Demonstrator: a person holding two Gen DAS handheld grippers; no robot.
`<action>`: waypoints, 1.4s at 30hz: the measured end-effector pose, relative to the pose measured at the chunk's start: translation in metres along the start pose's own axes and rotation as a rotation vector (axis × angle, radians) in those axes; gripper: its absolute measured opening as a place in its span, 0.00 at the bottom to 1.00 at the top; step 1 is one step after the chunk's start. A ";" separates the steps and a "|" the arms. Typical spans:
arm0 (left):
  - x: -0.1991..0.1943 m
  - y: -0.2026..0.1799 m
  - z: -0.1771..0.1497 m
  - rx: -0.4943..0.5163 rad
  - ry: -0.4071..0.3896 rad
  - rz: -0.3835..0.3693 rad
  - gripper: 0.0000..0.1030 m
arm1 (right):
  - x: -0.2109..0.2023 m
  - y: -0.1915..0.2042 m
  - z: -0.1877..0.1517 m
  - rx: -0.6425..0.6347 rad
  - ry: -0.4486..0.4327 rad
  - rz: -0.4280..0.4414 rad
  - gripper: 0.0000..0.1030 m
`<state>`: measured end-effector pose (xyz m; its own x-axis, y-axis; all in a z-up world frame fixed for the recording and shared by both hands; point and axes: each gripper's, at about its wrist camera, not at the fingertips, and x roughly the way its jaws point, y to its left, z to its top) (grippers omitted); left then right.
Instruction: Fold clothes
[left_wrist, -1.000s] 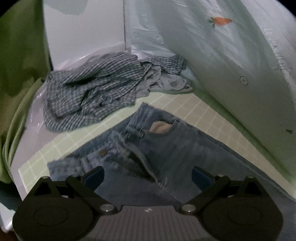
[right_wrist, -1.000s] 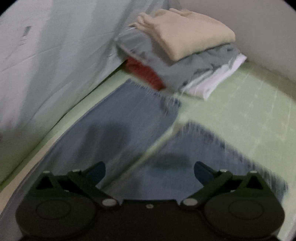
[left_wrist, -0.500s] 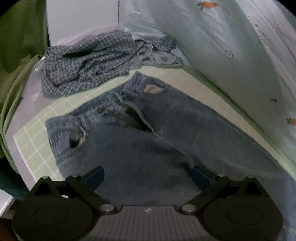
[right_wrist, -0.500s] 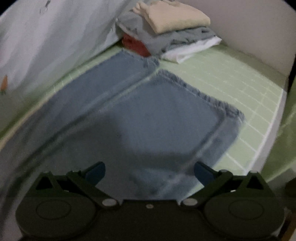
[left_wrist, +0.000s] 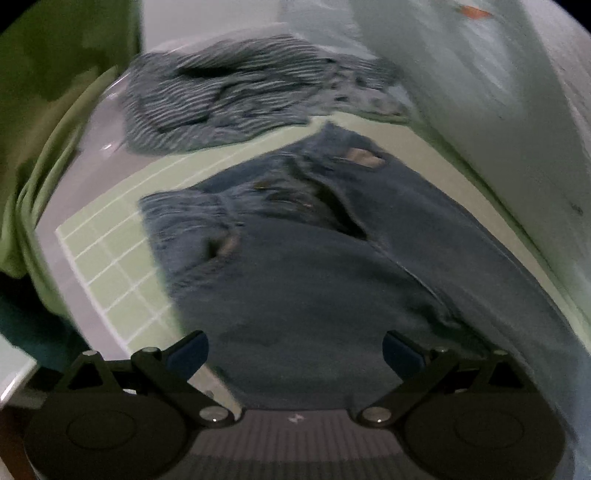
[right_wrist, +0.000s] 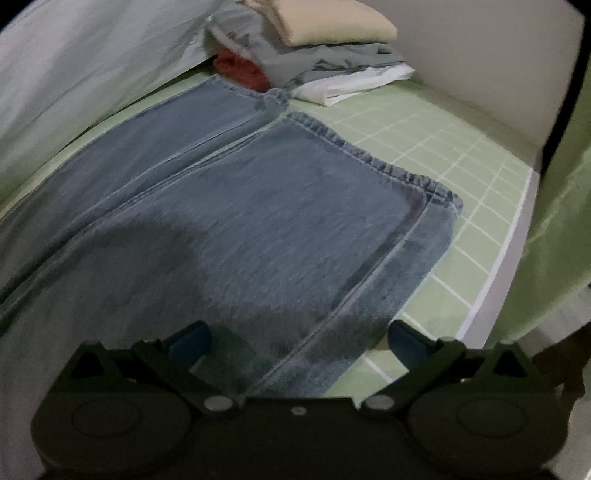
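Two hand-held grippers are hovering over one pair of jeans (left_wrist: 332, 258) that is lying flat on the green gridded table (right_wrist: 443, 147), and both are standing released, jaws wide, gripping nothing. The jeans' long axis is running from one gripper to the other. In the left wrist view, the left hand-held gripper (left_wrist: 293, 349) is facing the waistband at 12 o'clock. In the right wrist view, the right hand-held gripper (right_wrist: 299, 341) is facing the leg hems (right_wrist: 369, 158), running off toward 1 o'clock. Each gripper is therefore nearer its own end, which suits a lengthwise fold.
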<state>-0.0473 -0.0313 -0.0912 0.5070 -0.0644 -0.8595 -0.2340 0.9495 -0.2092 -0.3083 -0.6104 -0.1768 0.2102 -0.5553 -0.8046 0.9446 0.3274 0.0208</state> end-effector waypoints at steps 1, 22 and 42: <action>0.003 0.009 0.003 -0.018 0.006 0.006 0.97 | 0.000 0.000 -0.001 0.010 -0.012 -0.008 1.00; 0.080 0.075 0.064 -0.228 0.143 -0.051 0.32 | -0.003 0.010 0.027 0.161 0.011 -0.068 0.08; -0.075 0.059 0.100 -0.258 -0.269 0.014 0.11 | -0.179 -0.042 0.081 0.400 -0.409 0.349 0.04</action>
<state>-0.0164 0.0605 0.0073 0.6941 0.0638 -0.7170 -0.4265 0.8389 -0.3382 -0.3650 -0.5871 0.0144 0.5249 -0.7387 -0.4228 0.8078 0.2757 0.5211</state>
